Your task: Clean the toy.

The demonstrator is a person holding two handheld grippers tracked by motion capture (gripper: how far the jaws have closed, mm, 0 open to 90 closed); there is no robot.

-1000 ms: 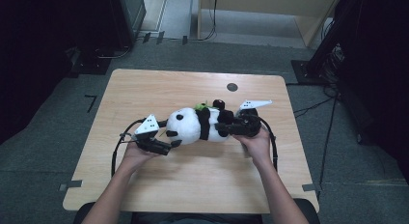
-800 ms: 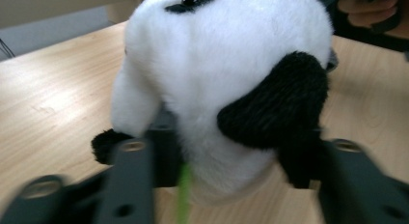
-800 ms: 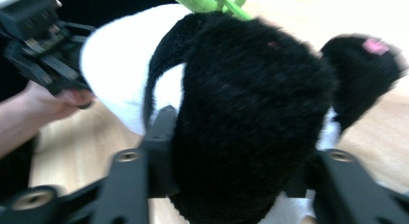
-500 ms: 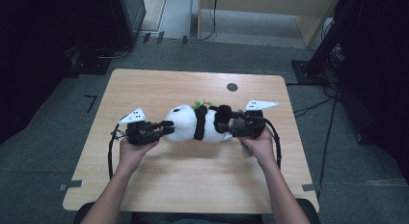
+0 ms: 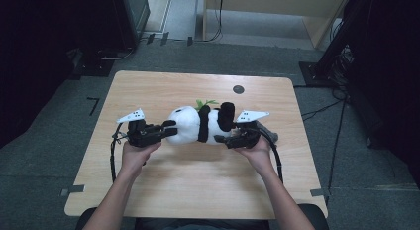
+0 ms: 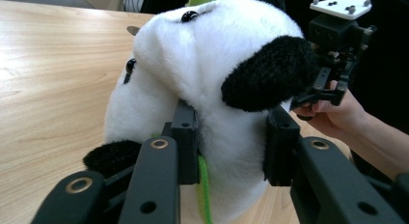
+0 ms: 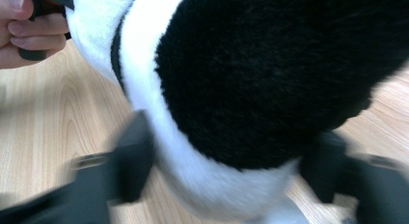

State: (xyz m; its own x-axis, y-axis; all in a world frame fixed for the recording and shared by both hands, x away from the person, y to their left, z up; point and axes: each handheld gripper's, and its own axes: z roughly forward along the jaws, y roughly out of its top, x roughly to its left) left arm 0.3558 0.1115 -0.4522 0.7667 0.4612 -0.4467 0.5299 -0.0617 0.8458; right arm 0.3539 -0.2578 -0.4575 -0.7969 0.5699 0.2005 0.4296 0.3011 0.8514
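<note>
1. The soft black-and-white plush panda point(image 5: 200, 125) lies on its side near the middle of the pale wooden table point(image 5: 198, 185), just nearer the person than the small dark round mark point(image 5: 238, 89).
2. The left gripper point(image 6: 230, 142), jaws just eased a little wider, pinches the white fur at the panda's head end; so shallow a bite on squashy plush could slide off.
3. The right gripper point(image 7: 226, 171), jaws just closing, straddles the panda's black-and-white far end; whether its pads press I cannot tell, so that end might sag.
</note>
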